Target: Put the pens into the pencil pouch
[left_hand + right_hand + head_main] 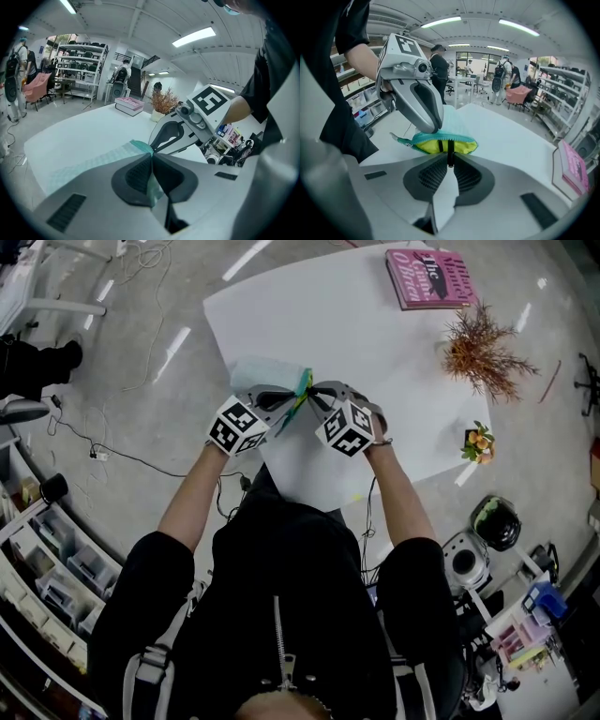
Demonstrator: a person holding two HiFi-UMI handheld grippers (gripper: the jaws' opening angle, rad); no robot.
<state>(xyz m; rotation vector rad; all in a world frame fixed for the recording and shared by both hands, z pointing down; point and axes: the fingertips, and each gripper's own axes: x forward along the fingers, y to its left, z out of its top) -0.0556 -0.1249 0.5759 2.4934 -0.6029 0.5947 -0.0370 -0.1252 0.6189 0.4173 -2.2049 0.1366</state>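
**Examiner:** State of the left gripper [151, 155]?

**Inspector:** Clenched. Its own view shows the pads pressed together on an edge of the pencil pouch [89, 164], with pale teal fabric pinched between them. The head view gives only the two marker cubes side by side and does not show the grip.

**Examiner:** And the right gripper [449, 158]?

**Inspector:** Its jaws are closed on a slim black pen [450, 149]. The pen's far end reaches into the pouch's mouth. Only the right gripper view shows that mouth, which gapes open with yellow lining inside a teal zip border. The left gripper view sees the pouch from its flat side, and the pen cannot be made out there.

**Examiner:** Where is the pouch?

**Inspector:** Between the two grippers, at the near part of the white table [375, 343], going by the head view. I cannot tell whether the held end rests on the surface.

**Examiner:** Other items?

**Inspector:** These show best in the head view. A pink book [427, 277] lies at the far edge, a dried plant [483, 348] stands near it, and a small flower pot [479, 442] sits at the right edge. All three are well apart from the pouch.
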